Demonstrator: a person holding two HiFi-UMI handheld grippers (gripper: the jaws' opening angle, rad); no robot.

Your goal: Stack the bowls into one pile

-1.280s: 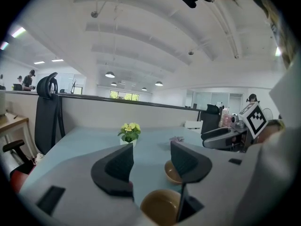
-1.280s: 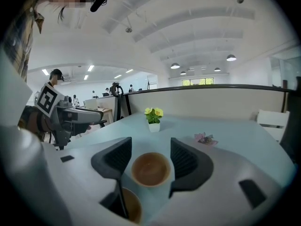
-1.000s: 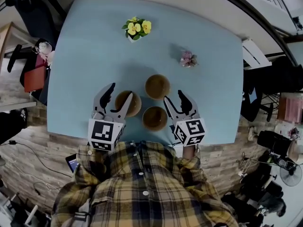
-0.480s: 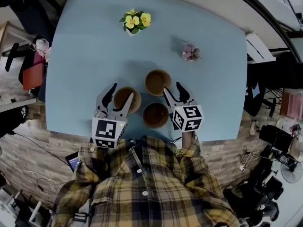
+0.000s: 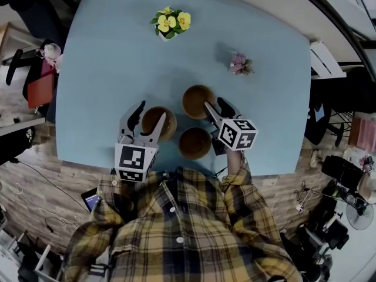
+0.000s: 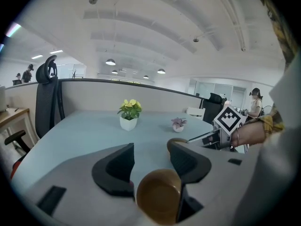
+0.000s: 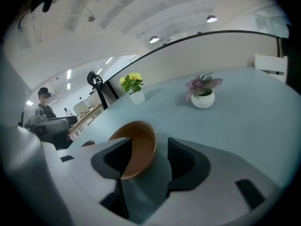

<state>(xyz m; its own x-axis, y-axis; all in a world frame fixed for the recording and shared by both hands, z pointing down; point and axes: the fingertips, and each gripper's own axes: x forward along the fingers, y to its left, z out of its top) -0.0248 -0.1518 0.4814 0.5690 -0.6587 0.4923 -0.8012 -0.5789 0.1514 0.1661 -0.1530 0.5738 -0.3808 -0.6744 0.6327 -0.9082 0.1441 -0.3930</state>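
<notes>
likely to go wrong at the pinch itself; left gripper (image 5: 148, 115) spread wide across the rim of the left bowl (image 5: 158, 122), one jaw outside the wall and one over the hollow, pressing on nothing yet; if closed off-centre, could tip that bowl or skid it across the bench (image 5: 106, 69); same hazard at the right gripper (image 5: 215, 106), also spread, astride the right-hand rim of the far bowl (image 5: 197, 100) with nothing clamped; in the right gripper view, rim standing between the jaws, clear of both pads; thin curved wall and seemingly smooth surface, so judged prone to slipping or swinging once lifted by one edge; could also knock the near bowl (image 5: 194, 143), lying just beside the other two and between the grippers; with both grippers working this close, might bump one another; a tilted bowl let go over another might land askew rather than nest; no real threat to the yellow-flowered pot (image 5: 170, 27) or the small pink plant pot (image 5: 239, 65), both well apart at the far side; as for contents: all three bowls empty, upright, unstacked on the bench; each white pot holding its plant; nothing piled so far, so judged to be at the first pick.
</notes>
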